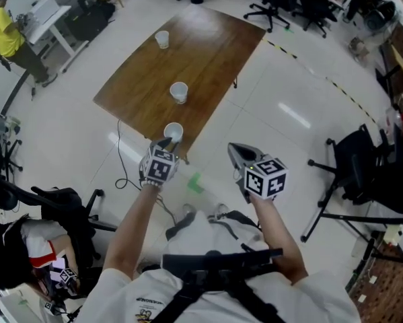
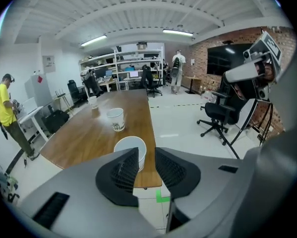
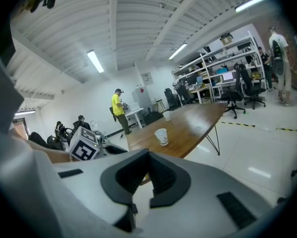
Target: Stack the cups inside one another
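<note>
Three white paper cups stand upright in a line on the brown table [image 1: 208, 52]: a far cup [image 1: 162, 39], a middle cup [image 1: 179, 91] and a near cup [image 1: 173, 132] close to the table's front edge. My left gripper [image 1: 166, 142] hangs at the near cup, tilted downward. In the left gripper view its jaws [image 2: 147, 151] stand apart, with the near cup [image 2: 129, 145] just beyond the left jaw's tip and its right wall at the gap; no pad presses on it. My right gripper [image 1: 234, 149] is over the floor to the table's right, shut [image 3: 148, 154] and holding nothing.
A person in a yellow shirt [image 1: 6, 36] stands by a white desk at the far left. Black office chairs stand at the right [image 1: 359, 163] and beyond the table's far end [image 1: 275, 2]. A cable and a green tape mark [image 1: 196, 182] lie on the floor below the table's edge.
</note>
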